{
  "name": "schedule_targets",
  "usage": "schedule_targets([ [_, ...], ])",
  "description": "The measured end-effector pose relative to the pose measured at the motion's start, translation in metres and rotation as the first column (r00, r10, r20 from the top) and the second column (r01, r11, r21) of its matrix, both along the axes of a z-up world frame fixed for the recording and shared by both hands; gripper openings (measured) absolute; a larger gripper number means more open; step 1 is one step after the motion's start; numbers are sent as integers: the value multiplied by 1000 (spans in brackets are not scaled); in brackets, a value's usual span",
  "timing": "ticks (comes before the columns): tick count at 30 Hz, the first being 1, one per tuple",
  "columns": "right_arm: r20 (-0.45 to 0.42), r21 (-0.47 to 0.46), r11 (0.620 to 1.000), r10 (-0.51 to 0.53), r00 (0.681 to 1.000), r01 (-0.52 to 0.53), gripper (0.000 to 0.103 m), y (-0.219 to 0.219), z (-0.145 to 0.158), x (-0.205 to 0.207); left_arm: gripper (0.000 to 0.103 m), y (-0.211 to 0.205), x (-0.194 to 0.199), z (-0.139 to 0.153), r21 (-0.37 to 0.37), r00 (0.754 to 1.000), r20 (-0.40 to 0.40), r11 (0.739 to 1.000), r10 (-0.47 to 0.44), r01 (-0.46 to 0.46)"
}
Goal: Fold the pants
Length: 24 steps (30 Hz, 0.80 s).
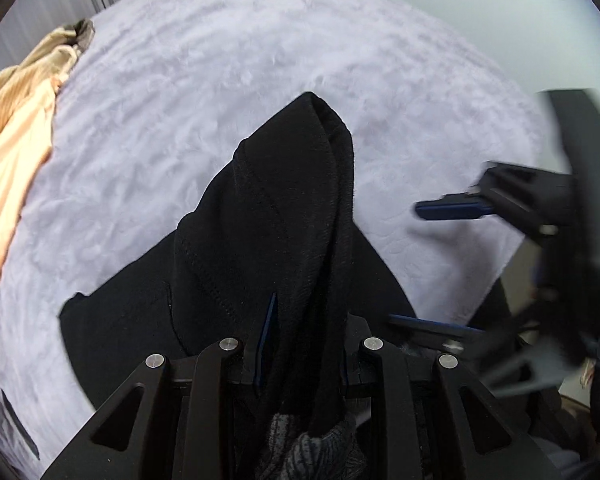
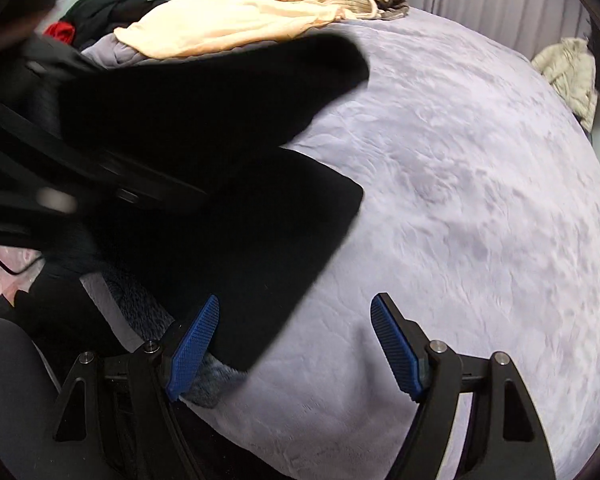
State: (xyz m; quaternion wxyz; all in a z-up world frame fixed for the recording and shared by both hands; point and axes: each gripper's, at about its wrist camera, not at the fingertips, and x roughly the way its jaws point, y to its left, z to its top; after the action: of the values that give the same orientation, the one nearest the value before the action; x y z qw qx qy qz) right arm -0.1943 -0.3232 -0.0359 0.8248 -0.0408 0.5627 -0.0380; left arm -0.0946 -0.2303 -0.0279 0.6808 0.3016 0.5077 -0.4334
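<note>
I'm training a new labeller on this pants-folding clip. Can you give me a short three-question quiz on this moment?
1. True or false: the left gripper is shut on the black pants.
2. Which is open with nothing between its pads?
A. left gripper
B. right gripper
C. both
3. Fill in: the peach garment lies at the far edge of the lavender ____.

Key
1. True: black cloth runs up between its closed fingers.
2. B: its blue pads stand wide apart, the pants' edge beside the left-hand one.
3. Blanket.
</note>
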Motion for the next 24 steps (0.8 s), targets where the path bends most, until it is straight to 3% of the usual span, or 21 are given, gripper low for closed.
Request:
schedule_targets([
  [3, 1, -1, 999, -32, 999, 32, 81, -8, 2, -10, 37, -4, 3, -12, -14, 998, -33, 999, 45, -46],
  [4, -4, -6, 999, -39, 999, 39, 81, -9, 2, -12, 51, -3, 3, -9, -30, 998, -49, 999, 44, -46],
  [7, -12, 19, 999, -46, 999, 46, 81, -11, 2, -20, 82, -5, -4, 8, -88, 996, -88, 996, 22, -30],
  [12, -13, 19, 997, -70, 997, 70, 81, -17, 14, -32, 82, 8, -16, 37, -156, 998, -57, 988, -5, -4],
  [18, 75, 173, 980, -110, 991, 96, 81, -29, 53, -64, 82, 51, 12, 57, -218, 986, -67, 962, 155, -166],
  [21, 105, 263, 957, -157, 982, 125, 86, -28, 59, -53, 82, 81, 31, 52, -218, 961, 11, 939, 276, -268],
  [24, -3, 322, 934, -164, 986, 156, 86, -10, 35, -36, 82, 105, 38, 32, -143, 907, 162, 919, 389, -368],
])
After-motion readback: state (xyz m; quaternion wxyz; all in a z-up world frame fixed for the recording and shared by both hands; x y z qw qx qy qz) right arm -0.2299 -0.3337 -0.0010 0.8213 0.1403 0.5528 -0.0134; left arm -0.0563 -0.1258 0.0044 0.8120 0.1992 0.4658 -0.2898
